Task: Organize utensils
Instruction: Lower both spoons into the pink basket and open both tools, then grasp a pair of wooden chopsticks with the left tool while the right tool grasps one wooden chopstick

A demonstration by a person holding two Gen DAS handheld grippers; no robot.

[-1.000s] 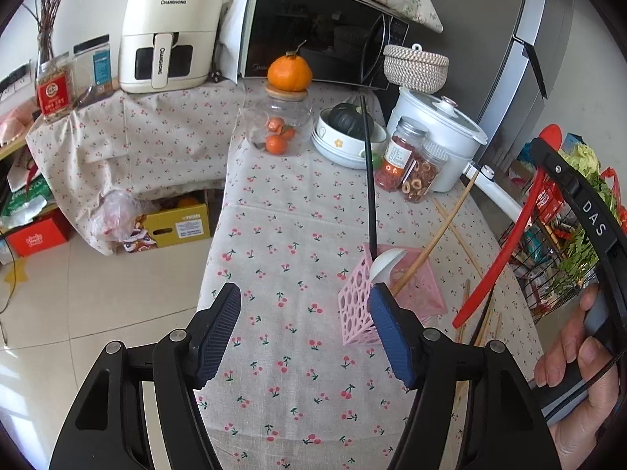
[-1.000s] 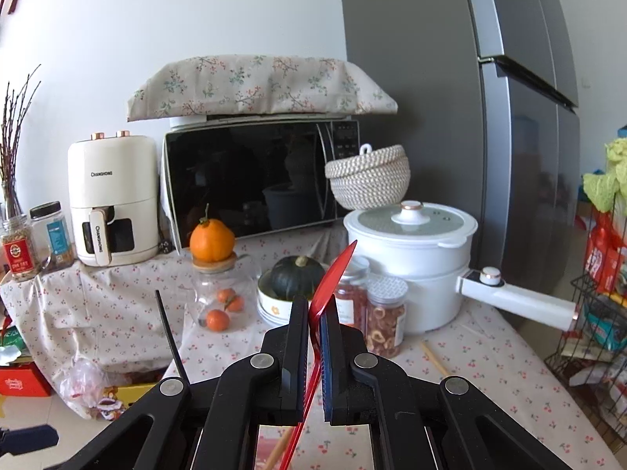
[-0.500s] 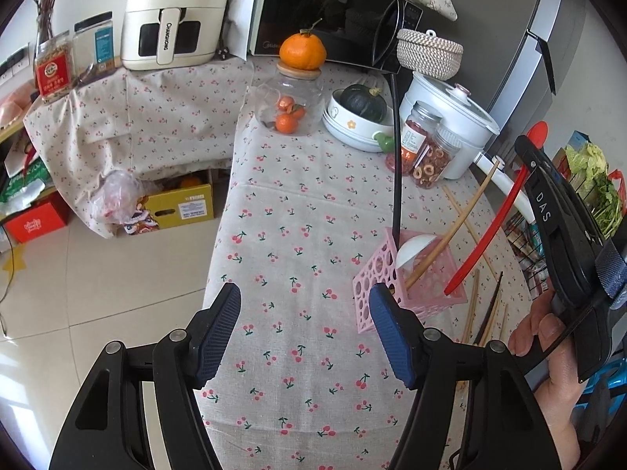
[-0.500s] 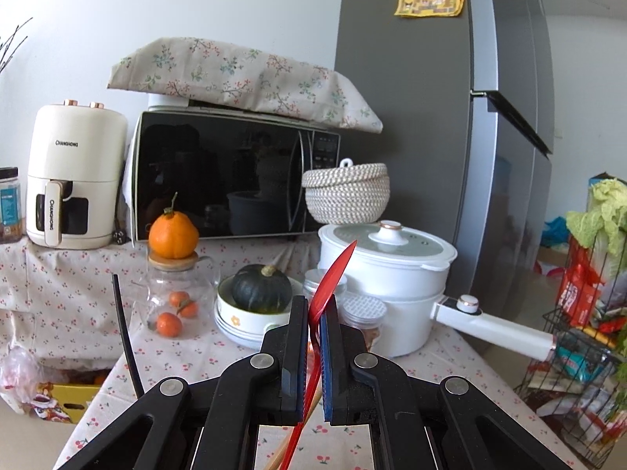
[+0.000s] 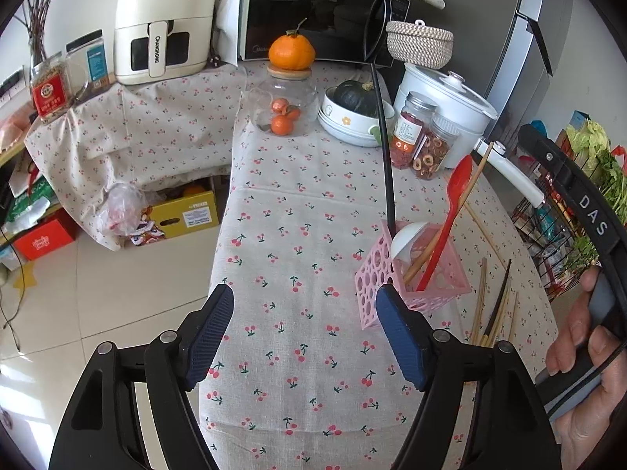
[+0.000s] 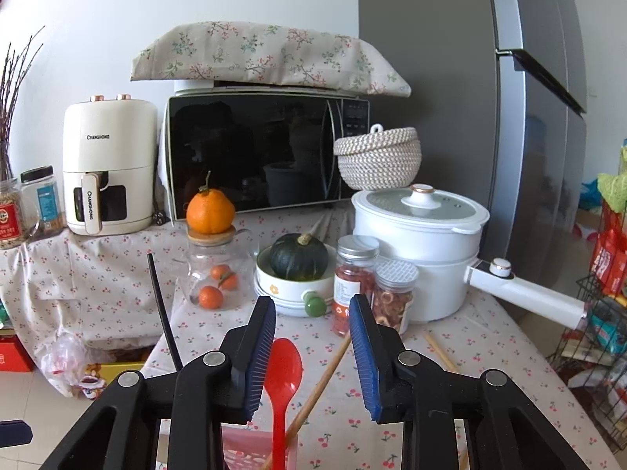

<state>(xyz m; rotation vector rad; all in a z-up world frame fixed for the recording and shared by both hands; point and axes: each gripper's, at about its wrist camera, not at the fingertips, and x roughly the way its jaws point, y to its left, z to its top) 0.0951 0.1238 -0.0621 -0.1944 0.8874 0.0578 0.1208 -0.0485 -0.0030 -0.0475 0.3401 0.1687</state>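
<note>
A pink perforated utensil holder (image 5: 415,278) stands on the cherry-print table. In it stand a red plastic spoon (image 5: 446,219), a white ladle (image 5: 407,237), a wooden chopstick (image 5: 450,223) and a long black stick (image 5: 386,156). My left gripper (image 5: 303,333) is open and empty, just in front of the holder. My right gripper (image 6: 311,356) is open above the holder, with the red spoon (image 6: 284,376) standing free between its fingers. Several loose chopsticks (image 5: 493,309) lie on the table right of the holder.
At the back stand a glass jar with oranges (image 5: 286,105), a bowl with a green squash (image 5: 352,117), two spice jars (image 5: 421,137), a white pot (image 5: 446,105), a microwave (image 5: 313,11) and an air fryer (image 5: 164,19). A wire basket (image 5: 568,235) stands at the right.
My right gripper was shut on the red spoon and has opened; the spoon now stands in the pink holder. The left gripper has stayed open.
</note>
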